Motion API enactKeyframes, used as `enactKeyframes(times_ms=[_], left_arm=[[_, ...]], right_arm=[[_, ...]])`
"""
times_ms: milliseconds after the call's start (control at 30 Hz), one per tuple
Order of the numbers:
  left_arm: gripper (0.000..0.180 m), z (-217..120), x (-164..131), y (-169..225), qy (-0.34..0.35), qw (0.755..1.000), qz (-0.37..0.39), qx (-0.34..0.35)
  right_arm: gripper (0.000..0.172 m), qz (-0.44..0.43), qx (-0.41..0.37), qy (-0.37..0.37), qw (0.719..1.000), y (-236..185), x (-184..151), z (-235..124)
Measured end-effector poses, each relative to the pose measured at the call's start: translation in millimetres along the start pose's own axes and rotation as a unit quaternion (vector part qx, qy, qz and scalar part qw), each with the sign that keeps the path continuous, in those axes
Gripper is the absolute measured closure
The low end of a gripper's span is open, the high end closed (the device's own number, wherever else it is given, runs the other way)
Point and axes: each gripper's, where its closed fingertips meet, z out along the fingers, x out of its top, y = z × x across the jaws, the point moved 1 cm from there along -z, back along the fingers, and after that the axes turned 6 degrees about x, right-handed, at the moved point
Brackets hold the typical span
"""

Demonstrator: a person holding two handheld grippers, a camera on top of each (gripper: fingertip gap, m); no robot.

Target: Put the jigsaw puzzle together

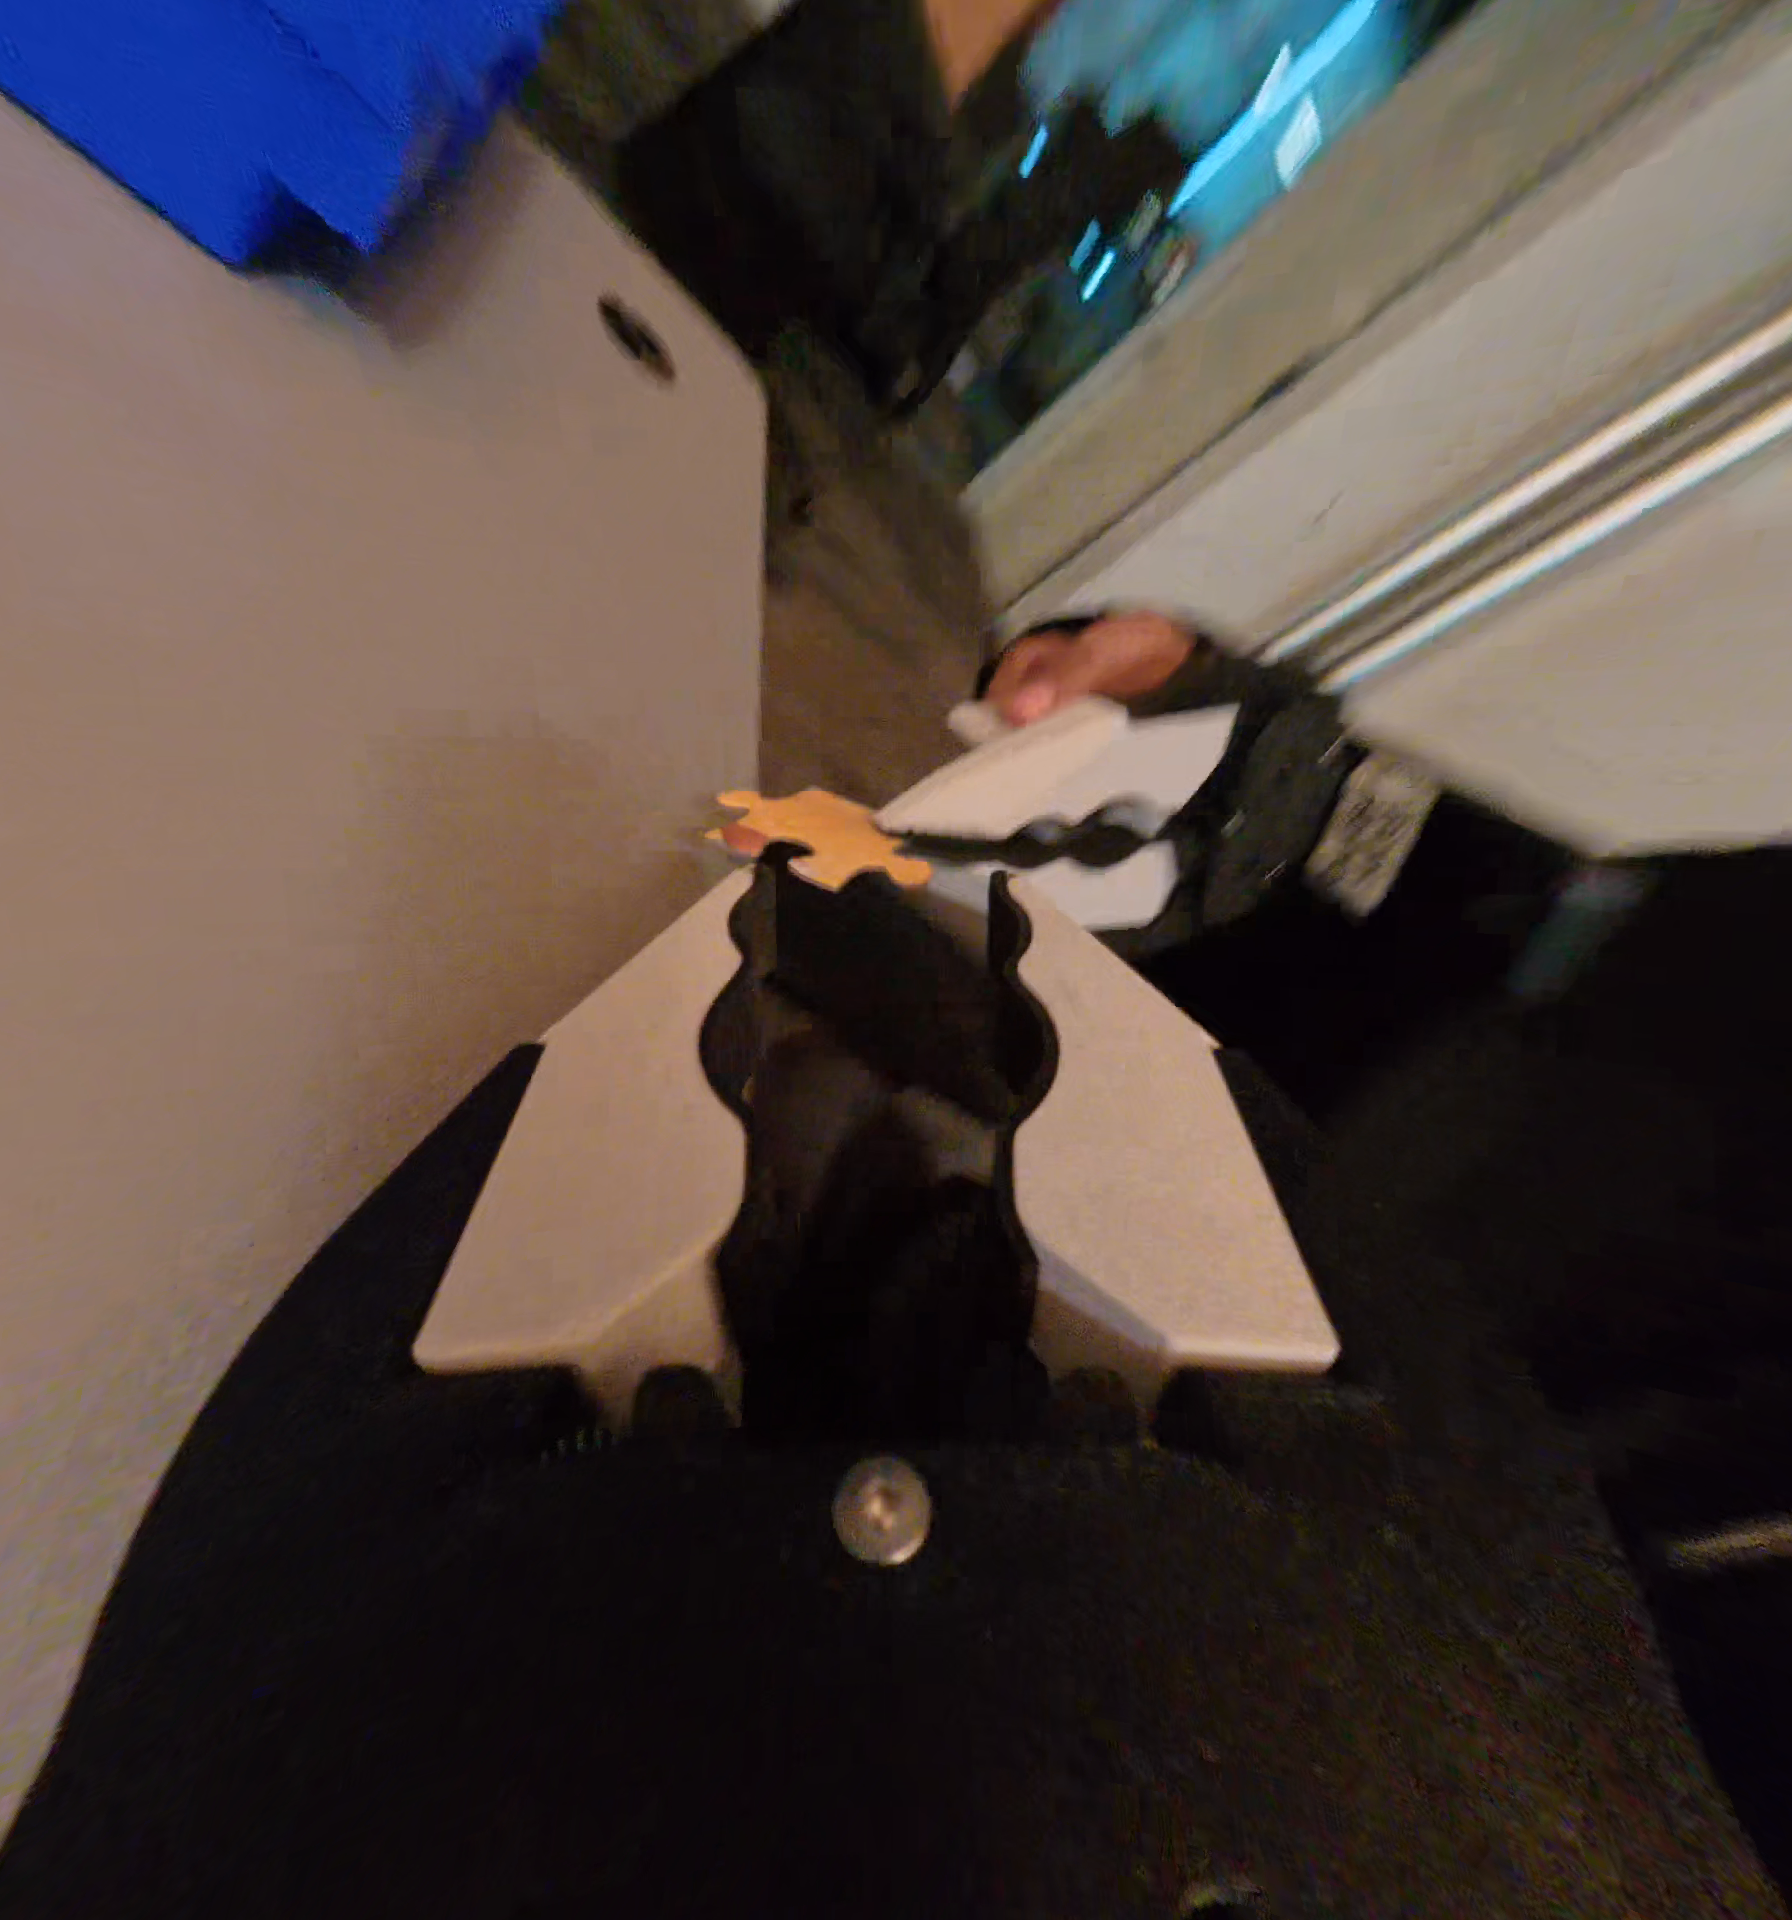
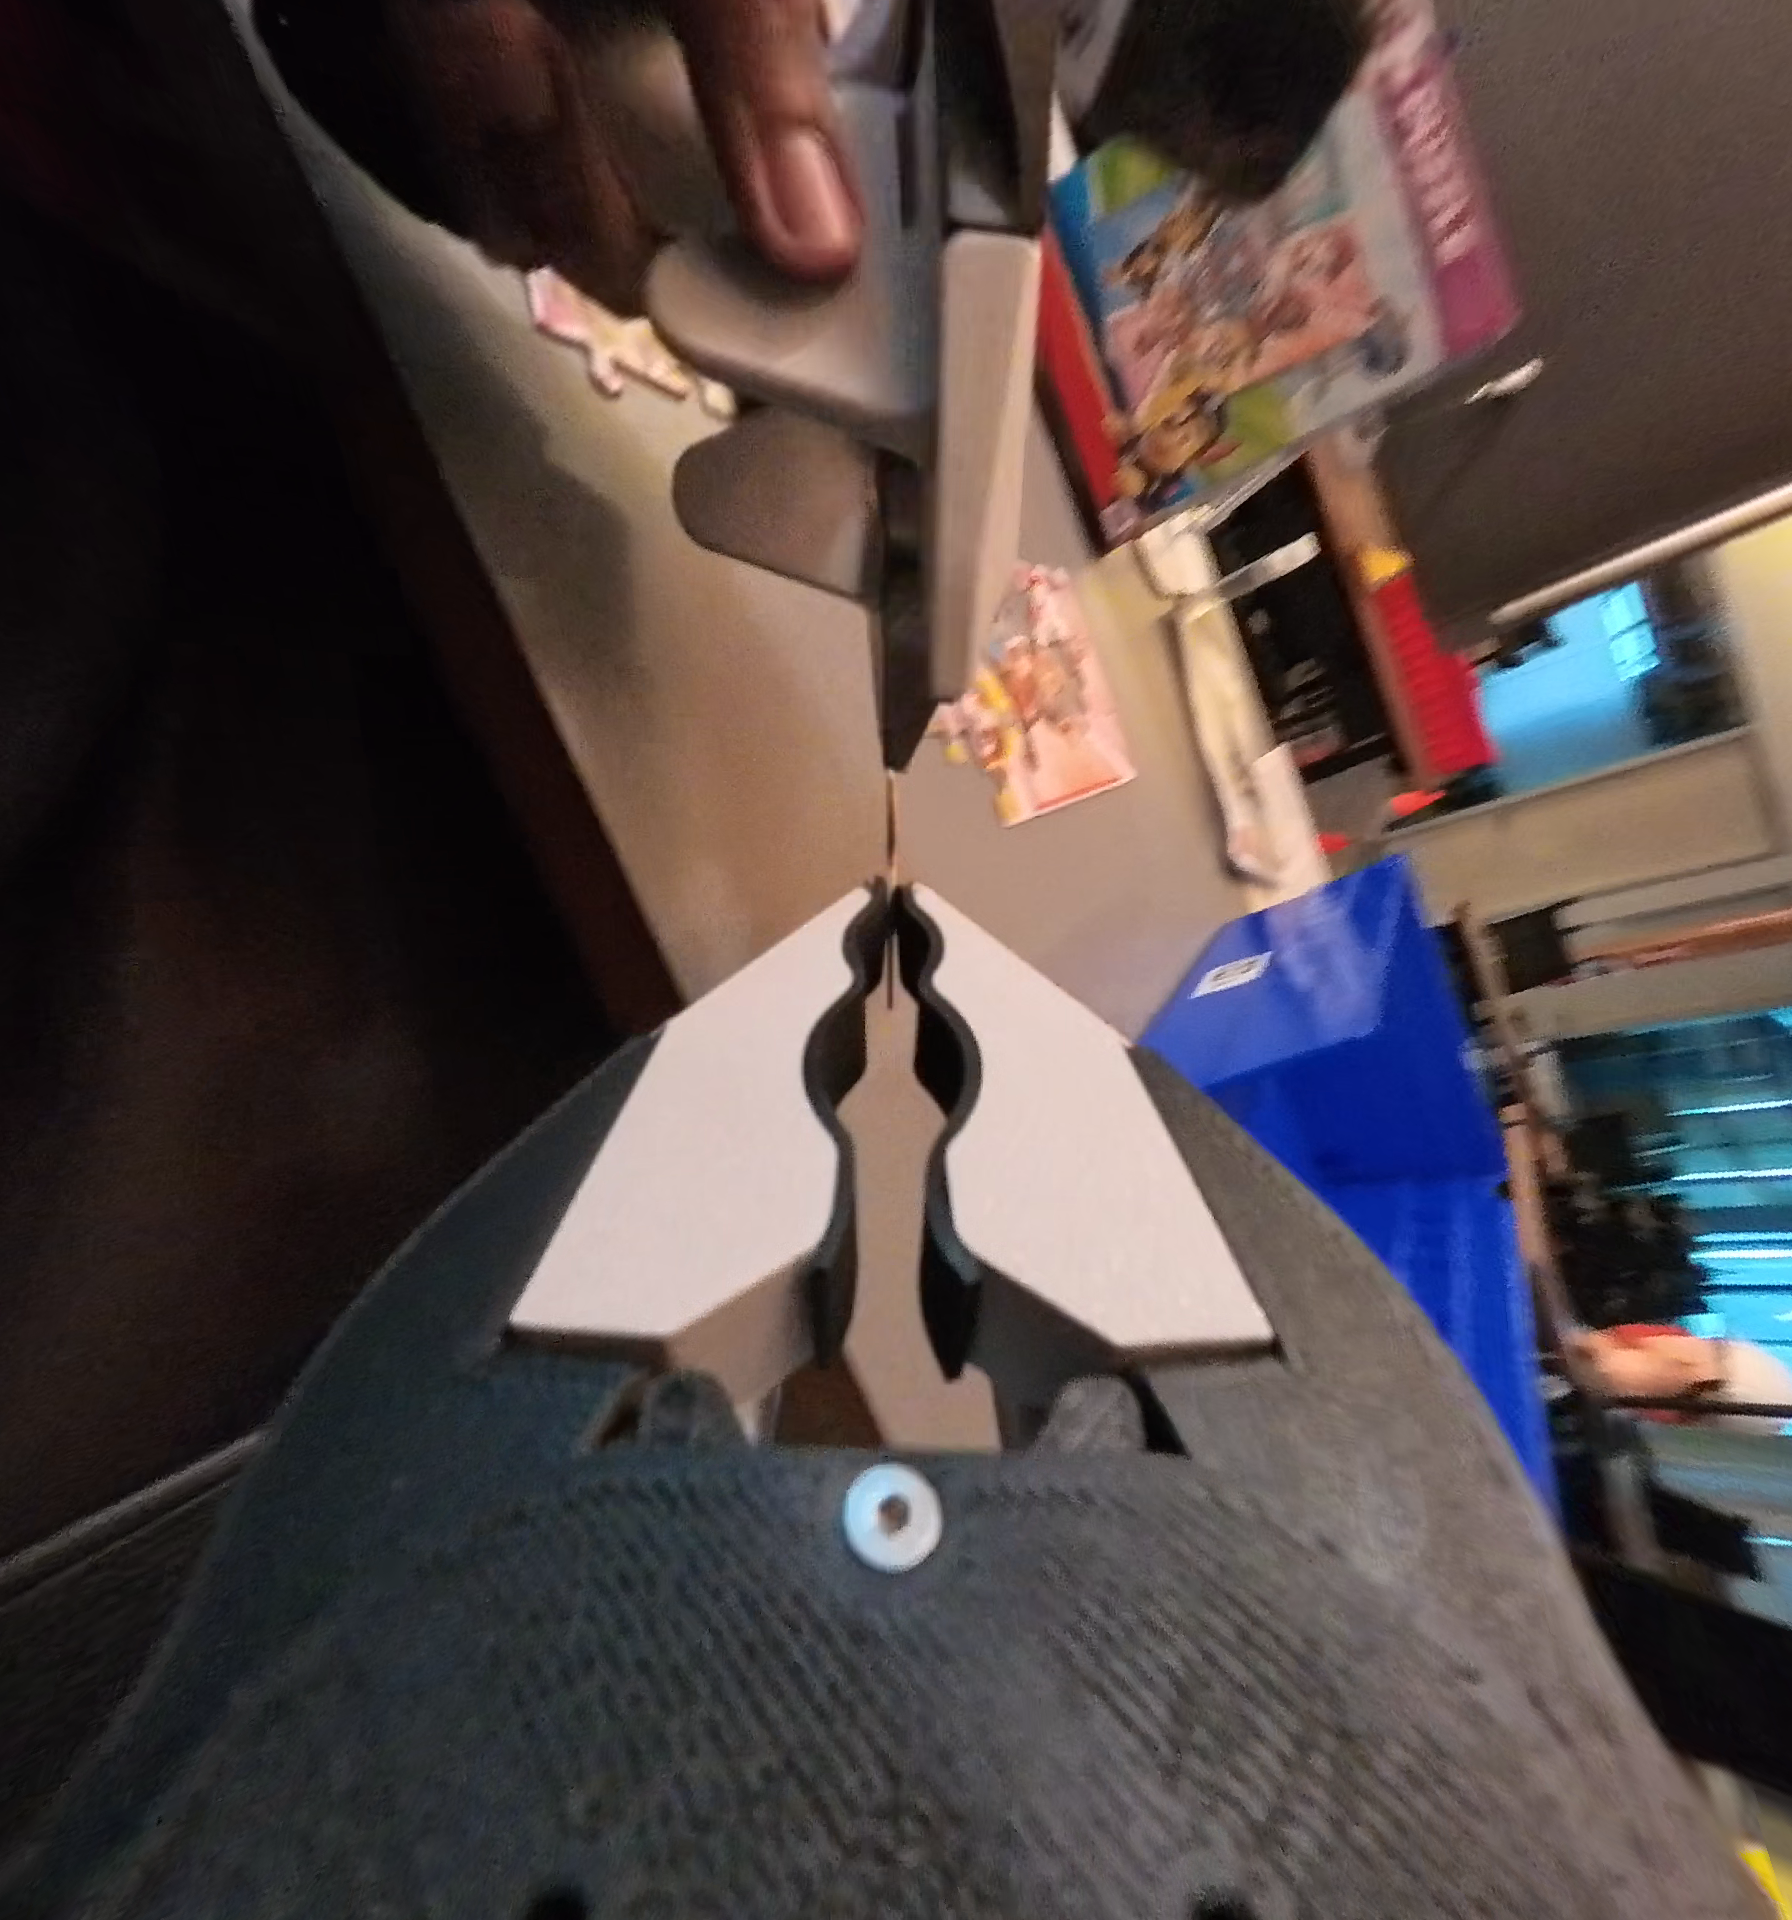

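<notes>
A pale grey-beige tabletop [image 1: 300, 675] fills most of the left wrist view and runs slantwise through the right wrist view, with a small dark round hole [image 1: 635, 338] near its far edge. A glossy blue plastic bin [image 2: 1339, 1122] stands on it, well apart from both tools. Beyond it, a brightly printed cardboard puzzle box with cartoon pictures [image 2: 1287, 260] stands tilted, its details blurred.

The left gripper [image 1: 887, 878], with white wedge-shaped fingers and wavy black pads, stands part open. Its two pads are clearly apart with only shadow between them, and it has hold of nothing. A person's hand [image 2: 767, 156] grips its body, thumb pressed on the grey trigger. The right gripper [image 2: 890, 899], of the same make, is closed down to a sliver, and its black pads press on either face of a thin card. Another hand [image 1: 1089, 665] holds it from behind.

A patch of joined puzzle pieces, pink and yellow with a red strip [image 2: 1048, 707], lies flat on the table just beyond the left tool. A loose pale pink piece [image 2: 611, 343] lies near the table's edge, under the thumb.

The tan cardboard jigsaw piece with knobs and notches [image 1: 819, 826] is held in the air, plain side towards the left camera, pinched at one knob by the right gripper's tips. Its other end reaches the tip of the left gripper's left-hand finger [image 1: 767, 894]; whether they touch I cannot tell
</notes>
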Motion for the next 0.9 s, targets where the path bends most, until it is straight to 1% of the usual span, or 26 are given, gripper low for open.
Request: enactKeyframes(times_ms=[67, 100, 133, 200, 233, 267, 333, 400, 467, 500, 567, 633, 700, 733, 767, 800, 833, 900], left_arm=[[0.142, -16, 18, 3, 0.06, 0.99, -0.1, -0.084], [0.141, -23, 24, 4, 0.081, 0.98, -0.138, -0.119], [0.141, -27, 26, 2, 0.091, 0.973, -0.164, -0.137], [0.142, -28, 23, 0, 0.088, 0.969, -0.178, -0.146], [0.146, -29, 23, 3, 0.089, 0.967, -0.18, -0.158], [0.152, -31, 25, 7, 0.096, 0.962, -0.184, -0.177], [0.176, -37, 30, 8, 0.113, 0.955, -0.192, -0.194], [0.179, -43, 34, 1, 0.131, 0.956, -0.19, -0.182], [0.18, -49, 38, -8, 0.155, 0.956, -0.187, -0.164], [0.18, -54, 43, -12, 0.173, 0.954, -0.187, -0.16], [0.18, -64, 50, -20, 0.209, 0.948, -0.187, -0.15], [0.18, -70, 56, -29, 0.239, 0.947, -0.178, -0.124], [0.18, -76, 61, -38, 0.272, 0.943, -0.166, -0.093], [0.18, -80, 63, -40, 0.288, 0.941, -0.16, -0.081], [0.18, -82, 66, -42, 0.302, 0.938, -0.155, -0.073], [0.18, -84, 67, -43, 0.312, 0.936, -0.15, -0.063], [0.18, -85, 68, -44, 0.32, 0.935, -0.144, -0.054], [0.18, -87, 69, -45, 0.333, 0.934, -0.127, -0.031]], right_arm=[[0.172, -0.05, -0.044, 0.022, 0.998, 14, 14, -2], [0.172, -0.077, -0.066, 0.033, 0.994, 19, 21, -2], [0.172, -0.102, -0.082, 0.041, 0.991, 24, 27, -1], [0.172, -0.137, -0.1, 0.045, 0.984, 29, 33, 5], [0.172, -0.148, -0.102, 0.048, 0.982, 30, 35, 10], [0.172, -0.155, -0.106, 0.051, 0.981, 32, 37, 14], [0.172, -0.159, -0.119, 0.066, 0.978, 37, 43, 21], [0.171, -0.148, -0.118, 0.073, 0.979, 40, 44, 30], [0.162, -0.098, -0.107, 0.081, 0.986, 43, 43, 39], [0.152, -0.054, -0.094, 0.089, 0.99, 45, 42, 43], [0.136, 0.067, -0.059, 0.103, 0.991, 48, 39, 53], [0.118, 0.205, -0.035, 0.116, 0.971, 56, 34, 63], [0.123, 0.336, -0.004, 0.129, 0.933, 60, 30, 74], [0.124, 0.387, 0.022, 0.149, 0.91, 58, 33, 77], [0.13, 0.424, 0.048, 0.172, 0.888, 56, 38, 80], [0.139, 0.452, 0.068, 0.192, 0.869, 54, 42, 83], [0.141, 0.469, 0.085, 0.205, 0.855, 53, 46, 85], [0.146, 0.49, 0.104, 0.217, 0.838, 56, 50, 89]])
